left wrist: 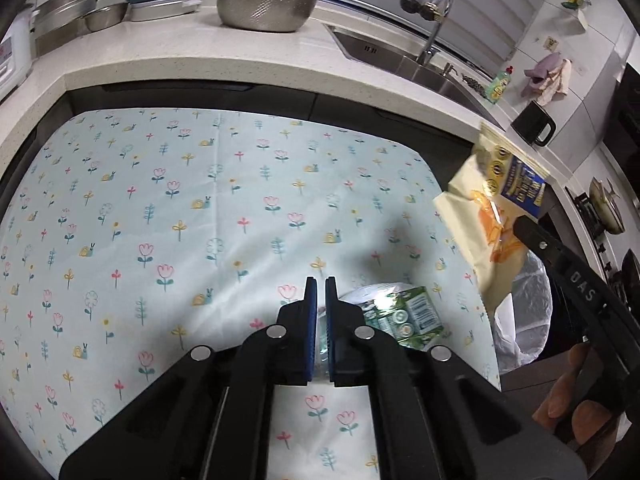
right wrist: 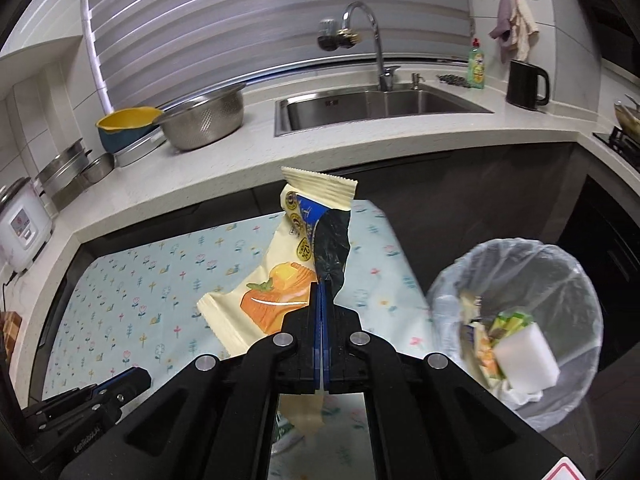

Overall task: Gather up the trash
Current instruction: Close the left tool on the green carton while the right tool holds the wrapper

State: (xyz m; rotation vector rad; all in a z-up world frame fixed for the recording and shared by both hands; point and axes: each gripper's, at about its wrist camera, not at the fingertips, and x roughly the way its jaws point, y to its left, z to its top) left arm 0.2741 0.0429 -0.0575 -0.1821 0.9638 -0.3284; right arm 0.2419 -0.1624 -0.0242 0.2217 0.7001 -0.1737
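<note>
Past table edge (right wrist: 404, 280), wrapper (right wrist: 280, 280) beside open bin (right wrist: 516, 252).

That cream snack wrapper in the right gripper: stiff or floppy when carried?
Likely floppy: the snack wrapper droops on both sides of the right gripper. Probably light, since it looks torn open and flat. The glossy film may slip in the fingers.

A pale speckled countertop (right wrist: 360, 142) wraps the corner, with a steel sink (right wrist: 384, 106) set into it. Behind the sink, a curved chrome faucet (right wrist: 372, 36) rises before grey horizontal blinds (right wrist: 240, 20). Left of the sink sits a steel colander (right wrist: 204, 122); right of it, a black kettle (right wrist: 526, 84). Dark cabinet fronts (right wrist: 460, 192) run below.
</note>
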